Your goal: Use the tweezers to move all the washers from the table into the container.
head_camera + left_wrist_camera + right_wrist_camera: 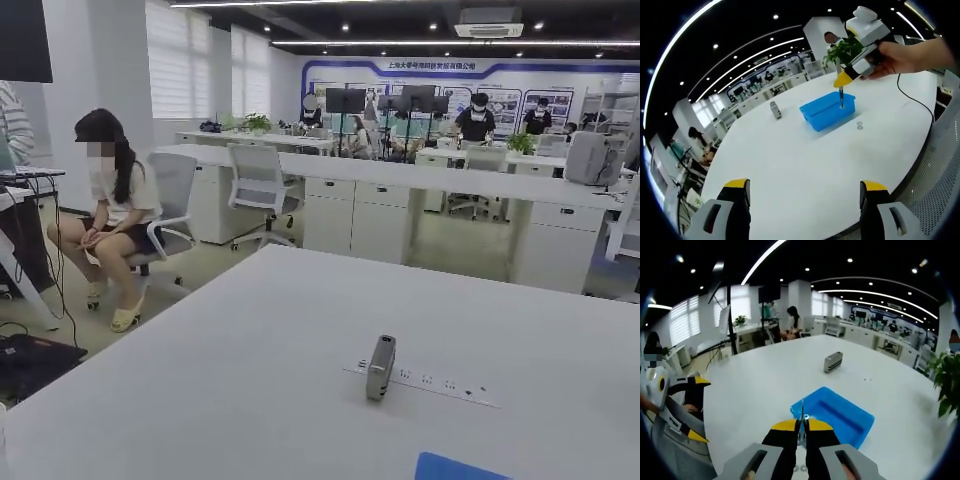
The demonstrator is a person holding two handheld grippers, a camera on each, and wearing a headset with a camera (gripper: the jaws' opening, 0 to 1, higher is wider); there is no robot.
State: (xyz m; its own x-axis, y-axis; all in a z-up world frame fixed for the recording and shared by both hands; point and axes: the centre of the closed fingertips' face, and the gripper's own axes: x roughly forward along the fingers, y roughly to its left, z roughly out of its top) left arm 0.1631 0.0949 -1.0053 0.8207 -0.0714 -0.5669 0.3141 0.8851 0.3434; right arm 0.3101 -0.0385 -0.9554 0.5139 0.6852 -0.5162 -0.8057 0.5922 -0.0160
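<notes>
Inspector: Left gripper (805,185)?
Me: My jaws are spread wide, empty, well back.
Inspector: Right gripper (801,426)?
Me: Closed on the tweezers (841,97), upright, tips over the container (832,117). One washer (859,125) on the table (790,165) just beside it; my right is nearer.

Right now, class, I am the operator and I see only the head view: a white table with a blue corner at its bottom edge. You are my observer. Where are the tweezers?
Observer: The right hand-held gripper is shut on the tweezers, tips down over the blue container.
Operator: Is any washer outside it?
Observer: One washer lies on the table beside the container, apart from it.
Operator: And the other hand?
Observer: The left hand-held gripper is open and holds nothing.
</notes>
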